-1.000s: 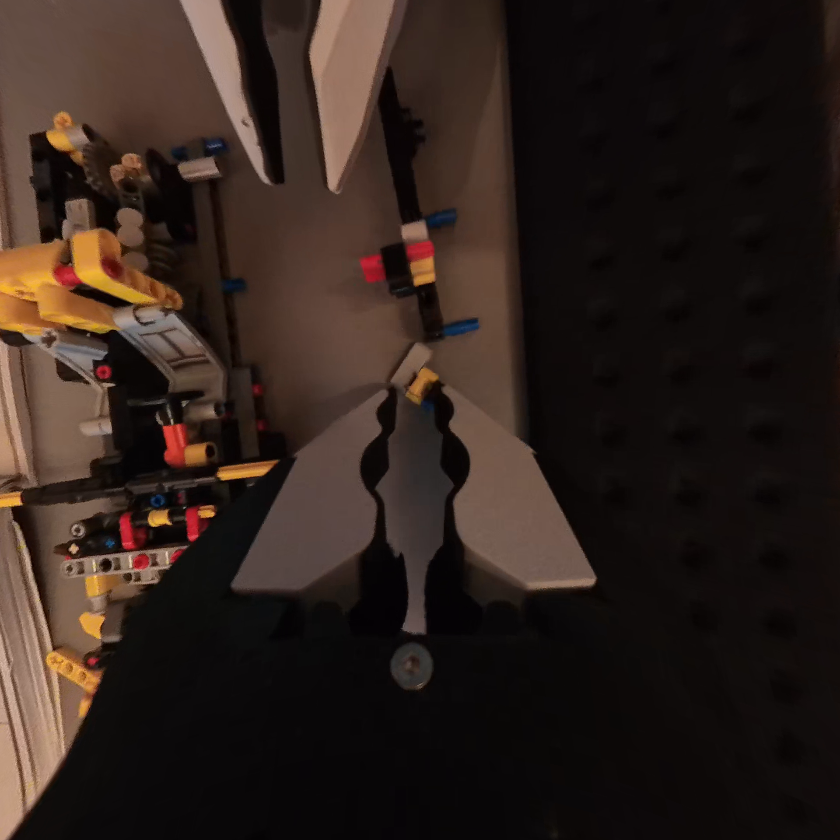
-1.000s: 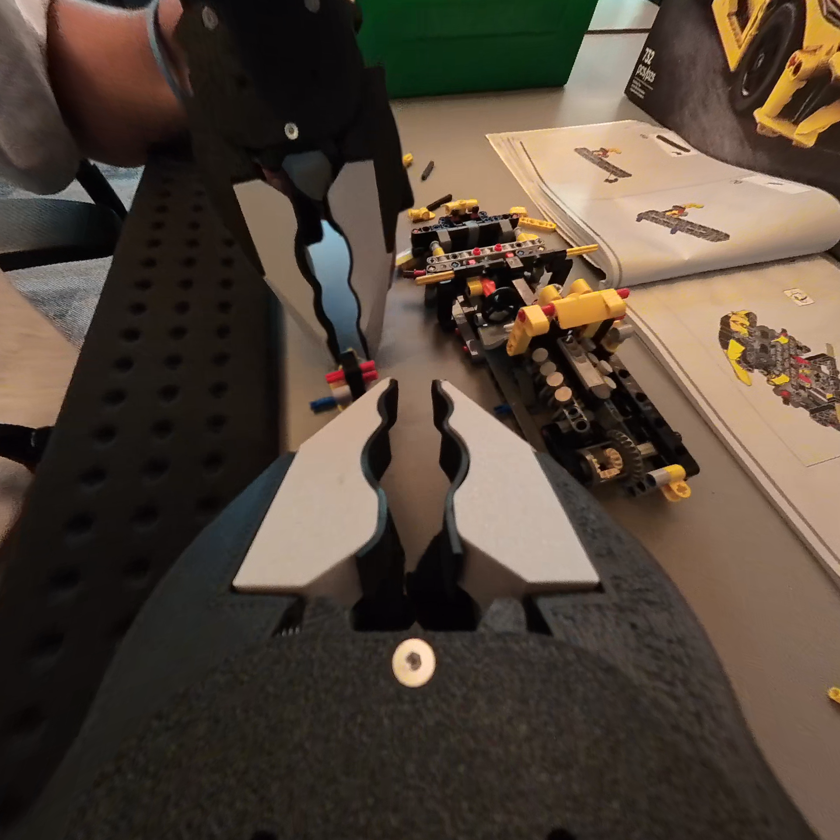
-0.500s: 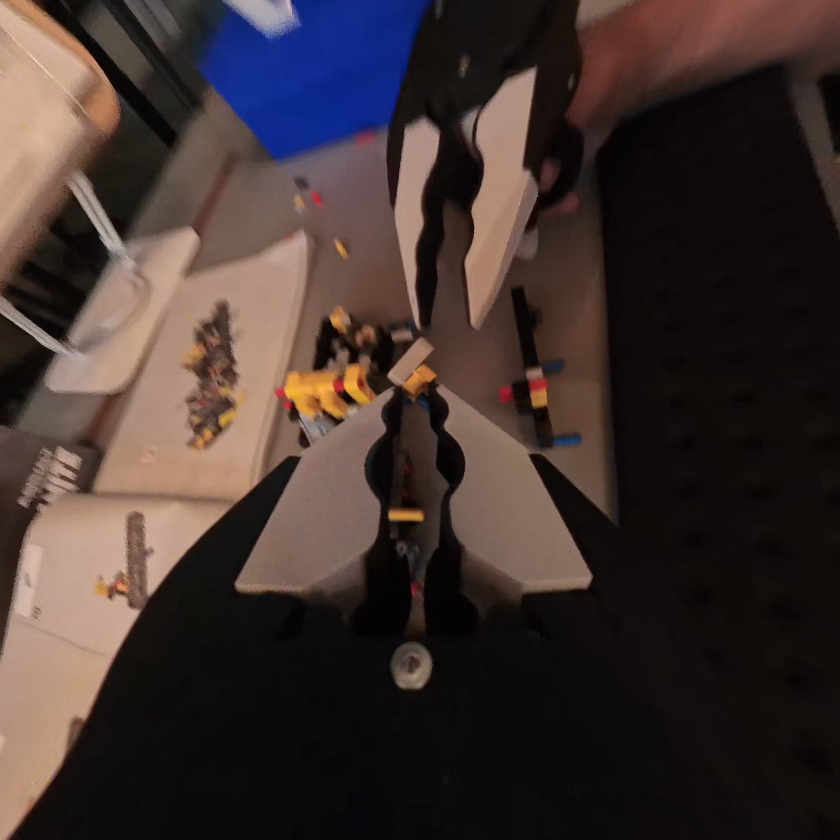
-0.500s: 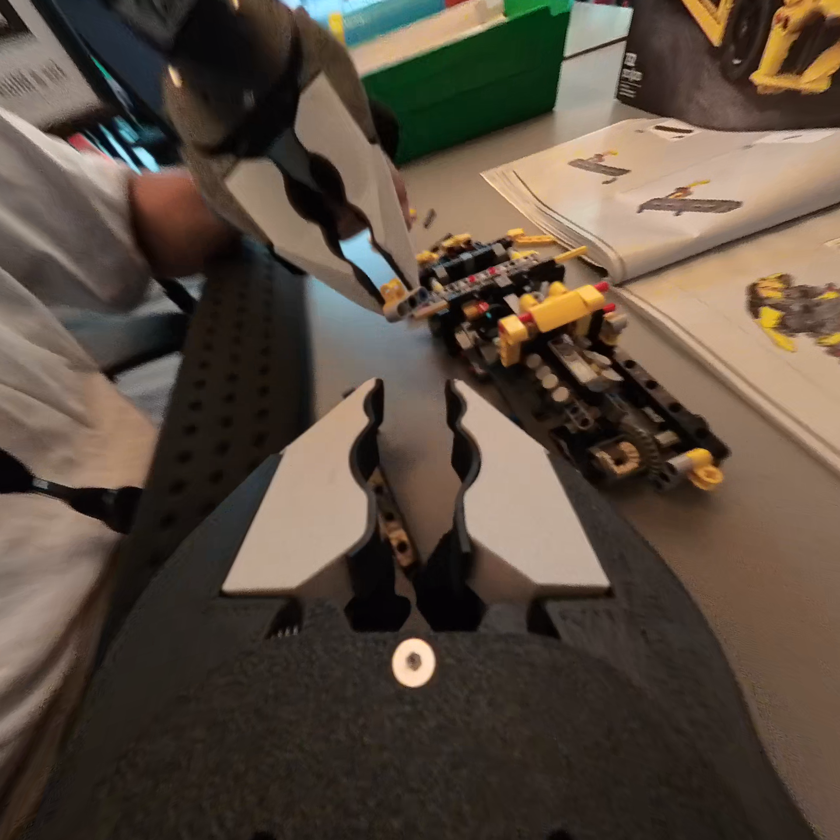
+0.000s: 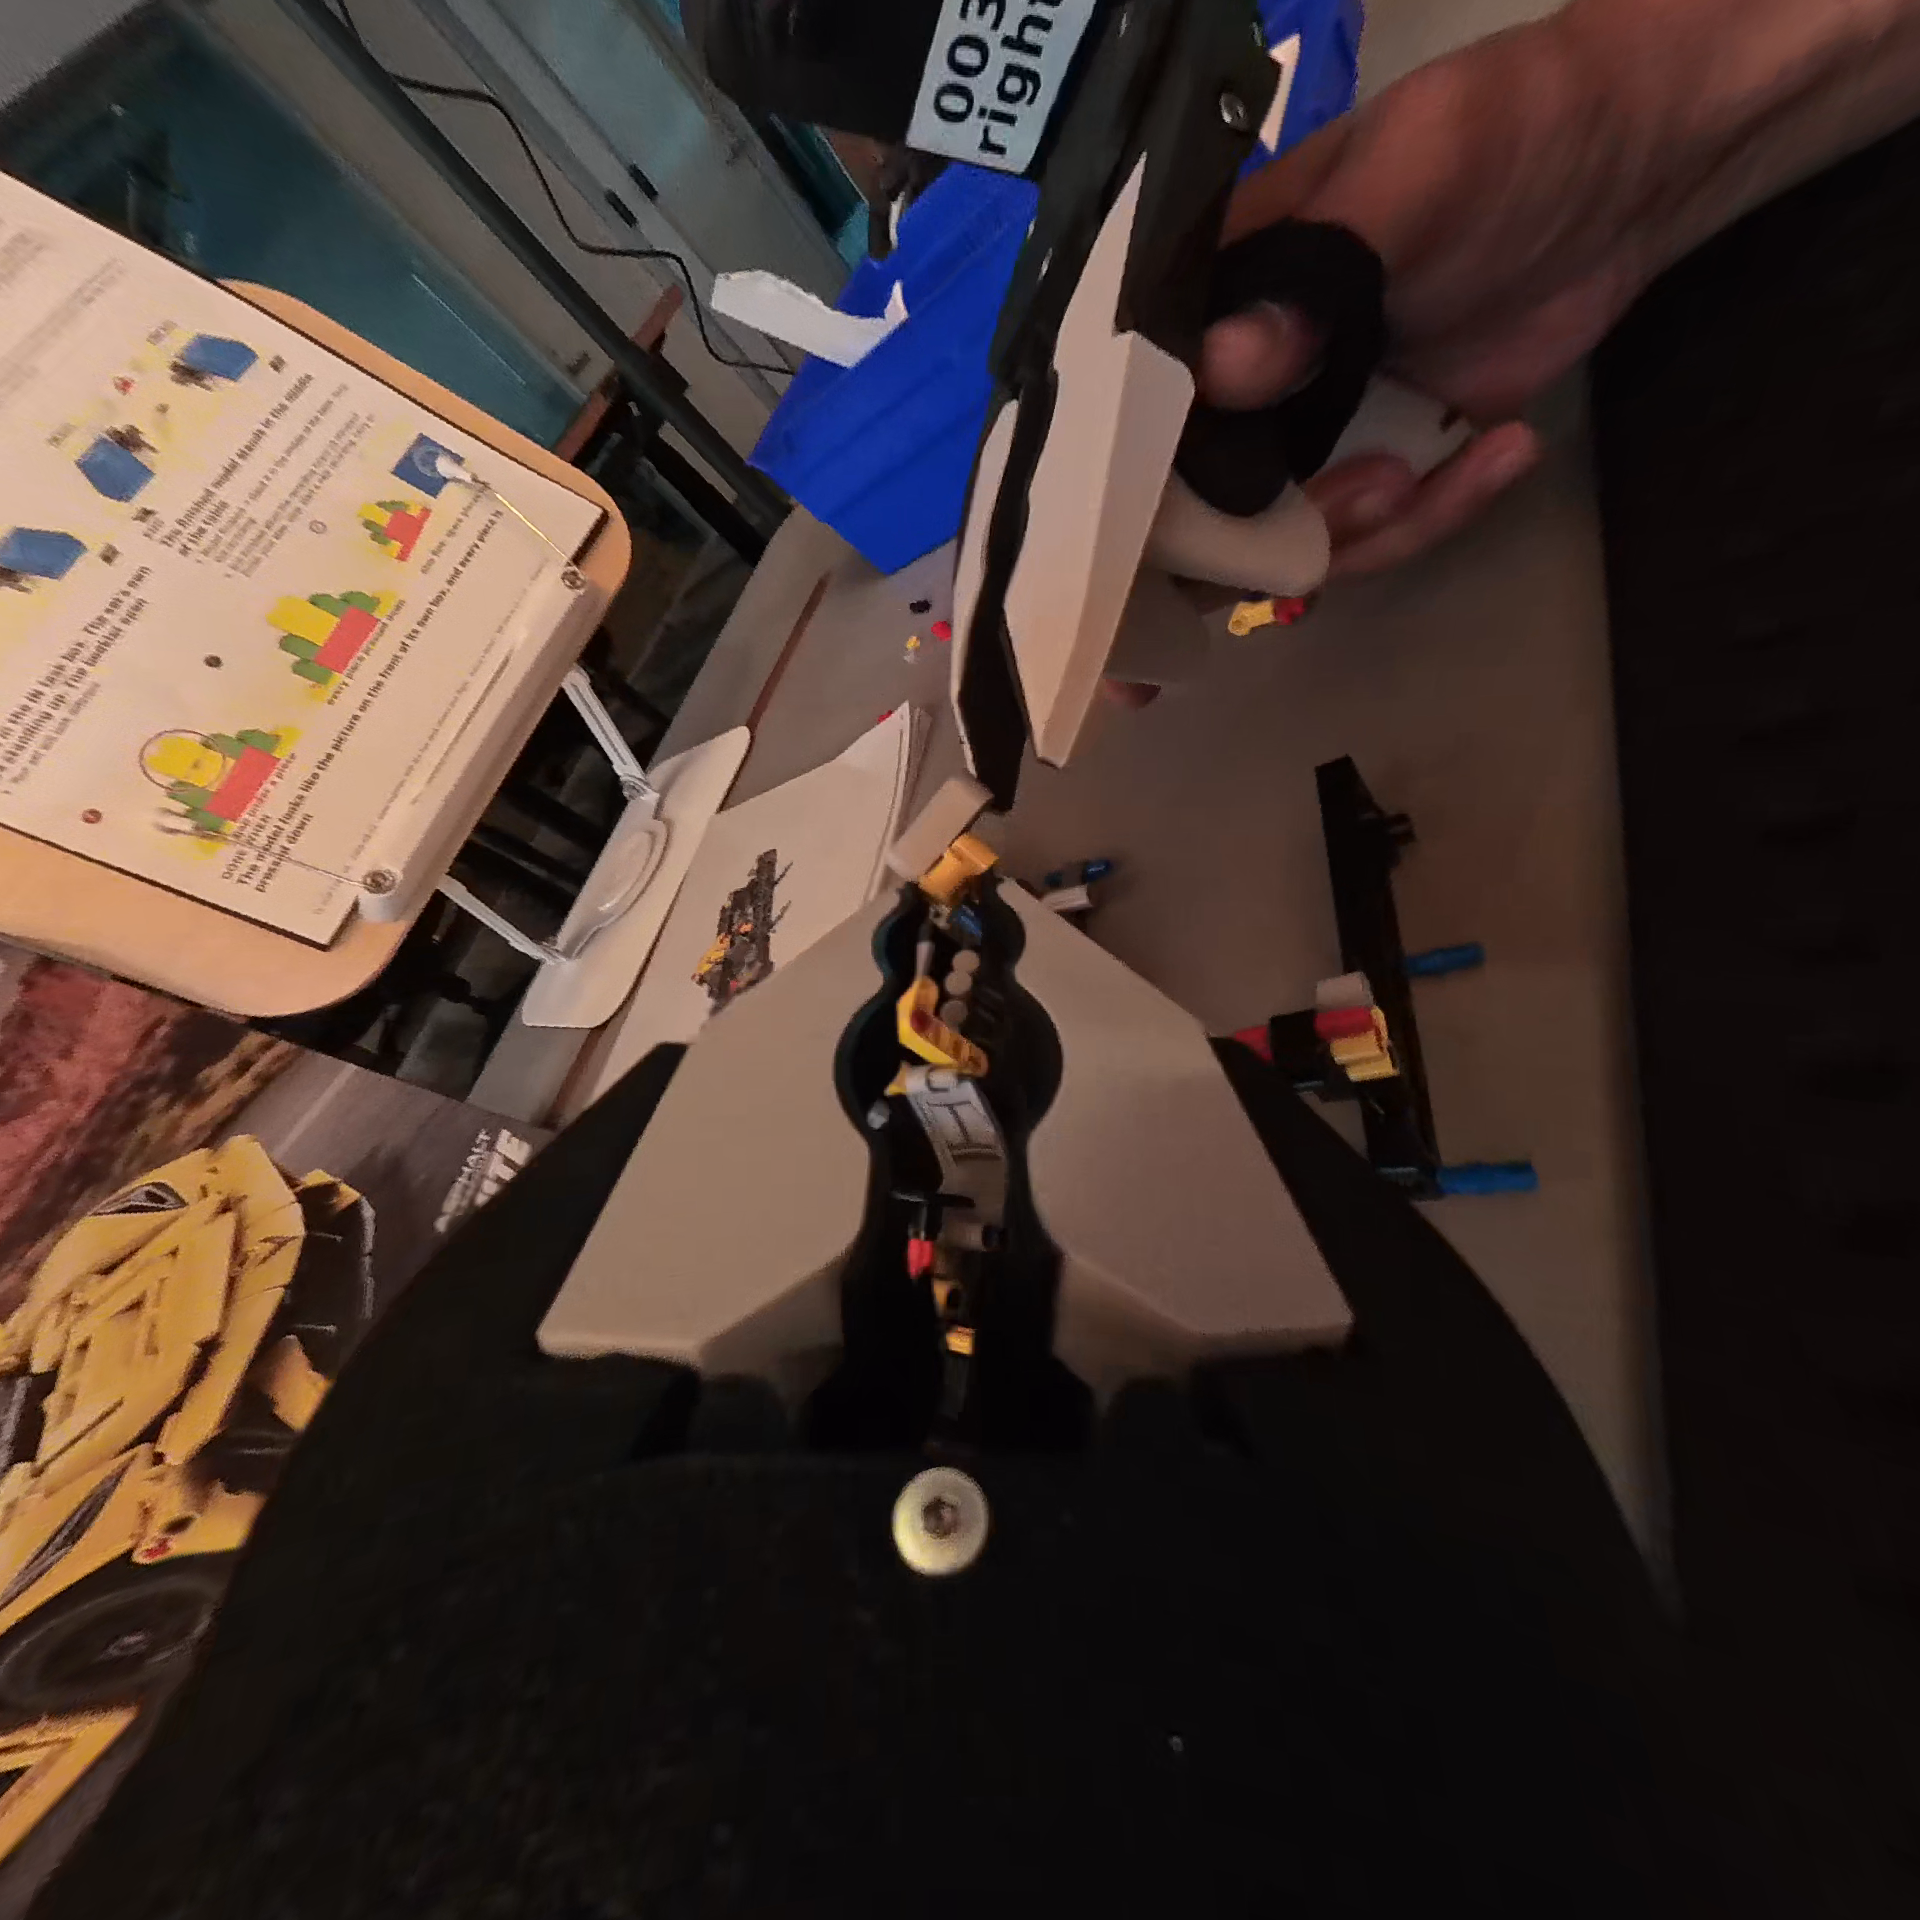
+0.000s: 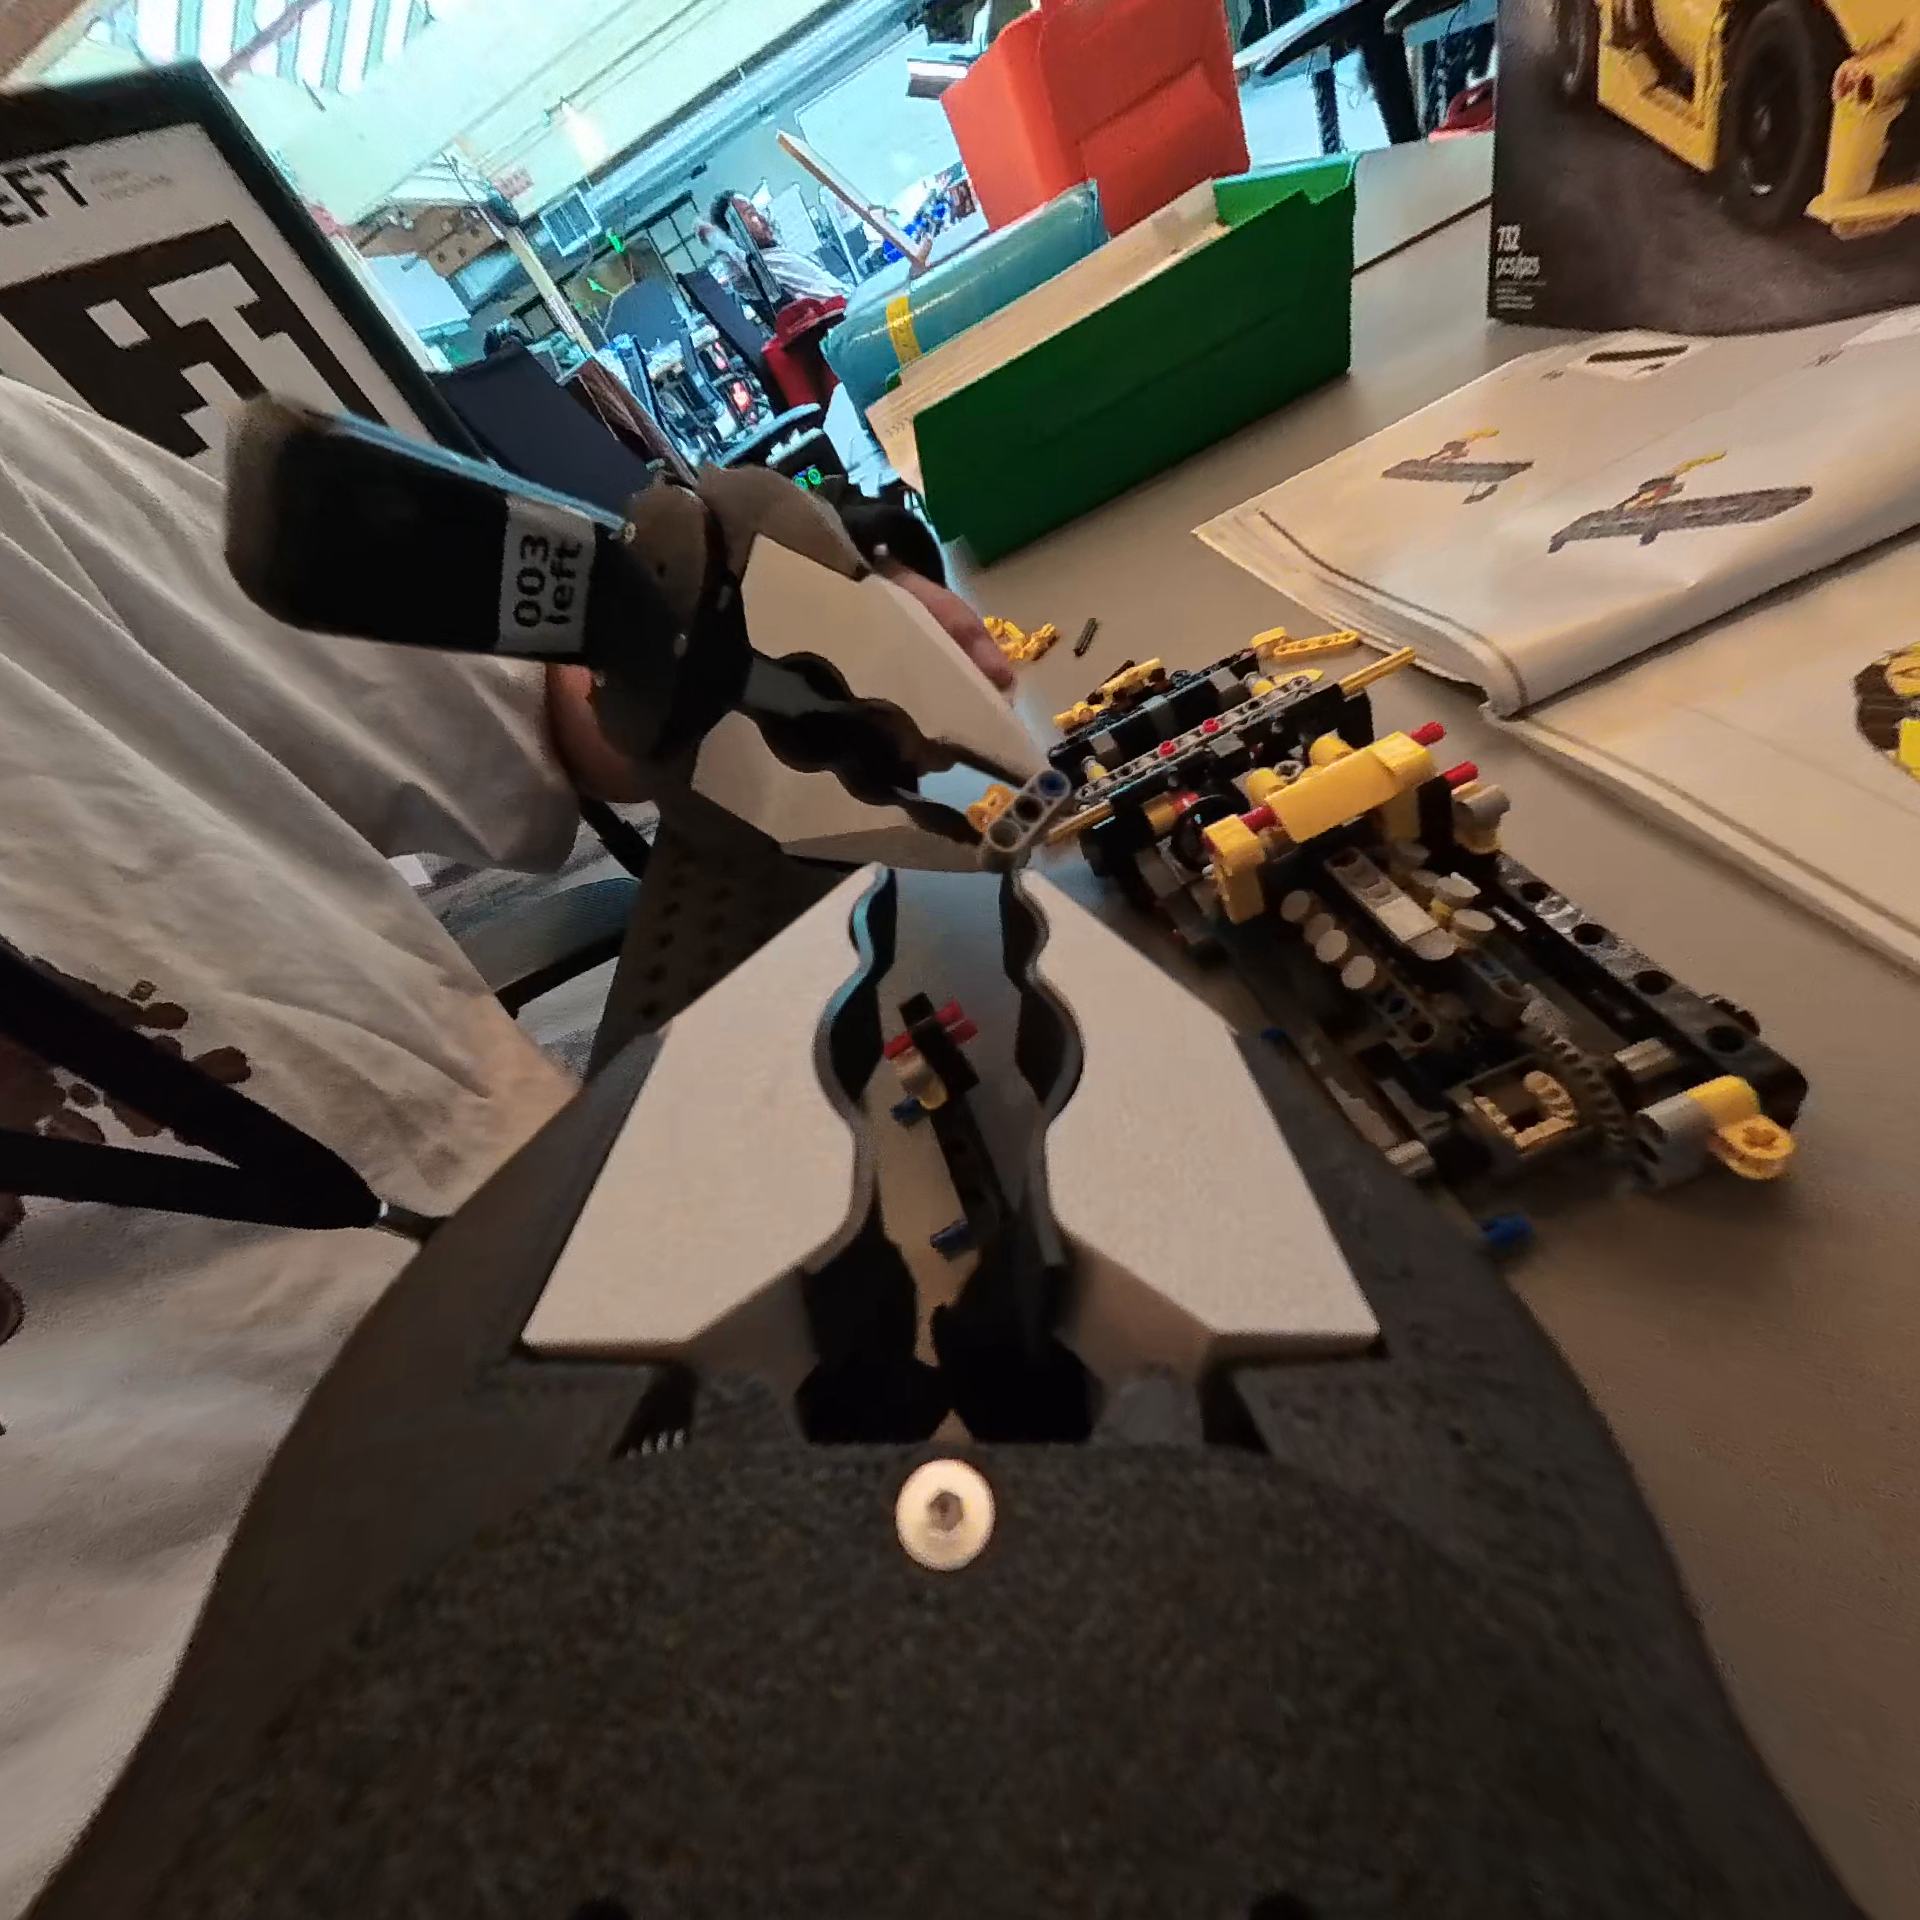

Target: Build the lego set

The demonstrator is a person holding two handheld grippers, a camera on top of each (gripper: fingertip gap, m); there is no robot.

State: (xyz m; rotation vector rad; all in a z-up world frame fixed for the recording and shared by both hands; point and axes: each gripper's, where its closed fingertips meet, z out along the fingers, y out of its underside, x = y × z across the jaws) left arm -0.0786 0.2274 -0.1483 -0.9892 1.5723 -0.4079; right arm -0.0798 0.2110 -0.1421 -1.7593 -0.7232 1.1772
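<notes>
Lego chassis (image 6: 1382,904), a long black, grey and yellow build, lies on the grey table (image 6: 1662,1403) at about 2 o'clock from the right gripper (image 6: 940,883) in the right wrist view. That gripper has its fingers parted with nothing between them; through the gap a black beam (image 6: 951,1101) with red, yellow and blue pins shows flat on the table beneath. The left gripper (image 6: 997,821) comes in from 10 o'clock in the same view, its tips closed on a small grey piece (image 6: 1023,821) with round holes and a yellow connector attached, held in the air just beside the near end of the chassis; whether it touches the chassis cannot be told. In the left wrist view the same grey piece (image 5: 940,826) with its yellow connector sits at the left gripper's (image 5: 951,883) tips, and the right gripper (image 5: 1023,758) hangs above it at 12 o'clock, held by a hand (image 5: 1538,229). The black beam (image 5: 1382,987) lies on the table at 3 o'clock there. An open instruction booklet (image 6: 1621,551) lies at 2 o'clock past the chassis, a green bin (image 6: 1132,405) at 12 o'clock, and the set's box (image 6: 1704,156) stands at 1 o'clock. A blue bin (image 5: 904,416) and a standing instruction board (image 5: 260,623) appear in the left wrist view.
</notes>
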